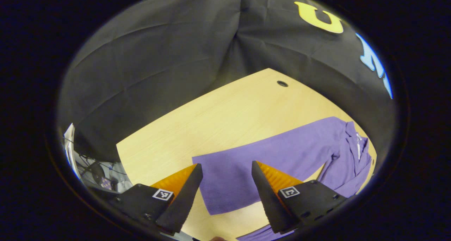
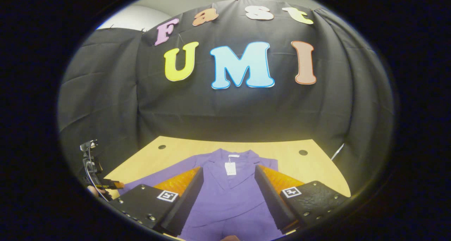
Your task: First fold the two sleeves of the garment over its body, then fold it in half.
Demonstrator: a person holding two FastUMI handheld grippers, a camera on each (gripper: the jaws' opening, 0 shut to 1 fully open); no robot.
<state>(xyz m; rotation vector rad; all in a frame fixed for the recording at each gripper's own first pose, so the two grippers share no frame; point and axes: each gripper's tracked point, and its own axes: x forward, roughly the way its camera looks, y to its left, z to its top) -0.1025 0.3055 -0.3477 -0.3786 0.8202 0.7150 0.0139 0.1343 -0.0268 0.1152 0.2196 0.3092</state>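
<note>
lying flat on the table (image 2: 317, 170), the purple garment (image 2: 229, 195) under both spread grippers.

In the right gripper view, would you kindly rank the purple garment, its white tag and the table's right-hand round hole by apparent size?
1. Purple garment, largest.
2. White tag.
3. Round hole, smallest; it lies farther off, so the last two are unsure.

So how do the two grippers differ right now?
The left gripper hovers over an outstretched sleeve; the right gripper faces the body and collar of the garment. The left is angled across the table; the right looks squarely at it. Both are open, holding nothing.
</note>
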